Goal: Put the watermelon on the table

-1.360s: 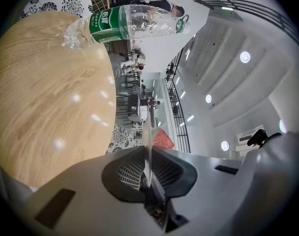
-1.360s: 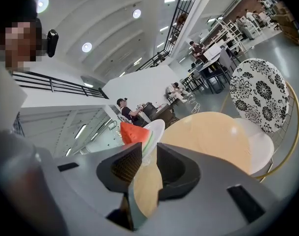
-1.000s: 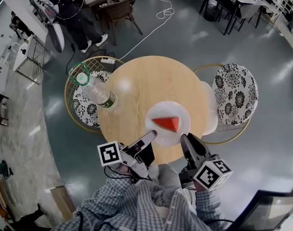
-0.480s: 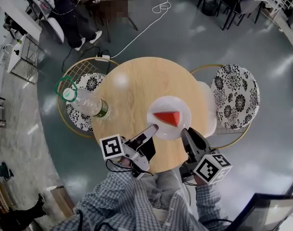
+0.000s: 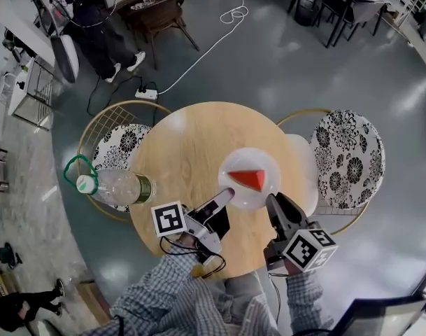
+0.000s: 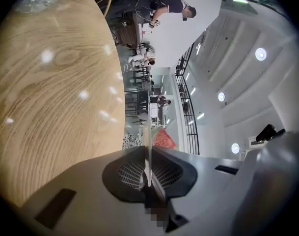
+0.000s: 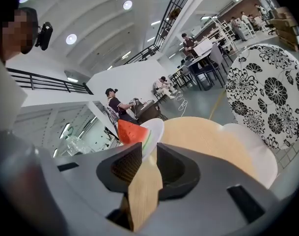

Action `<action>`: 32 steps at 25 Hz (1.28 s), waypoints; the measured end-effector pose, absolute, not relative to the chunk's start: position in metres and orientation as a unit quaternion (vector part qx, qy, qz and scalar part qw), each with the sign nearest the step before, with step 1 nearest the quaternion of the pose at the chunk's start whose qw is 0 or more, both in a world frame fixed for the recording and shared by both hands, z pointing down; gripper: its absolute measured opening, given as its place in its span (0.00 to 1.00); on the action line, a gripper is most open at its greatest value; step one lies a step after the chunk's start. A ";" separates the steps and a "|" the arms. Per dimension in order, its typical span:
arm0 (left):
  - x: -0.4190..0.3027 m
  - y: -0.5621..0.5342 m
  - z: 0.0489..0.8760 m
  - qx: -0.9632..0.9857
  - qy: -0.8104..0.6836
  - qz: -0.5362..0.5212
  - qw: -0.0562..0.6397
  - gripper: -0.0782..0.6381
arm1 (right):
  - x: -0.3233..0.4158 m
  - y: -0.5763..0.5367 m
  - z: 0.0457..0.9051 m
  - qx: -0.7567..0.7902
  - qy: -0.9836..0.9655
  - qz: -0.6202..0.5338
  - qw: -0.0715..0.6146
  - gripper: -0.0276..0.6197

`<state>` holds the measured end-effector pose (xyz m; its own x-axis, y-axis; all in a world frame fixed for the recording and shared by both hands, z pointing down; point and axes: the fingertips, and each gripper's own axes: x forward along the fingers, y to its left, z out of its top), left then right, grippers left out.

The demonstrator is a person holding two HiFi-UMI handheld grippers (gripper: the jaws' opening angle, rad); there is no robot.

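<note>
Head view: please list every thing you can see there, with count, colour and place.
table: 1, light wood, round, centre
plate: 1, white, table's near right part
watermelon slice: 1, red, on the plate
bottle: 1, clear, green loop, table's left edge
chairs: 2, flowered black-and-white seats, left and right of table
cable: 1, white, floor beyond table
person: 1, dark clothes, far upper left
left gripper: 1, grey, shut on plate's near rim
right gripper: 1, grey, jaws apart at plate's rim
sleeves: 2, checked, bottom edge
</note>
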<state>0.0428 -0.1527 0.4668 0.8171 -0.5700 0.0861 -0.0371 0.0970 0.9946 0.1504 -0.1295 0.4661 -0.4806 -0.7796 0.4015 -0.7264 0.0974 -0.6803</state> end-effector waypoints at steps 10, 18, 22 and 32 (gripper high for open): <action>0.054 -0.206 0.503 0.639 -0.246 -0.185 0.705 0.16 | 0.162 -0.184 0.501 -0.516 0.731 -0.447 0.003 0.19; 0.063 -0.247 0.526 0.638 -0.257 -0.185 0.702 0.16 | 0.172 -0.227 0.522 -0.528 0.727 -0.438 -0.022 0.19; 0.067 -0.263 0.539 0.635 -0.264 -0.181 0.703 0.16 | 0.175 -0.244 0.535 -0.532 0.722 -0.441 -0.044 0.19; 0.069 -0.286 0.569 0.640 -0.293 -0.144 0.696 0.16 | 0.180 -0.268 0.568 -0.538 0.704 -0.457 -0.076 0.19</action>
<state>0.0691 -0.2860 0.5695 0.7872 -0.5748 0.2234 -0.1740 0.1404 0.9747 0.1800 -0.2683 0.5676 -0.4090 -0.6891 0.5982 -0.8274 0.0036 -0.5615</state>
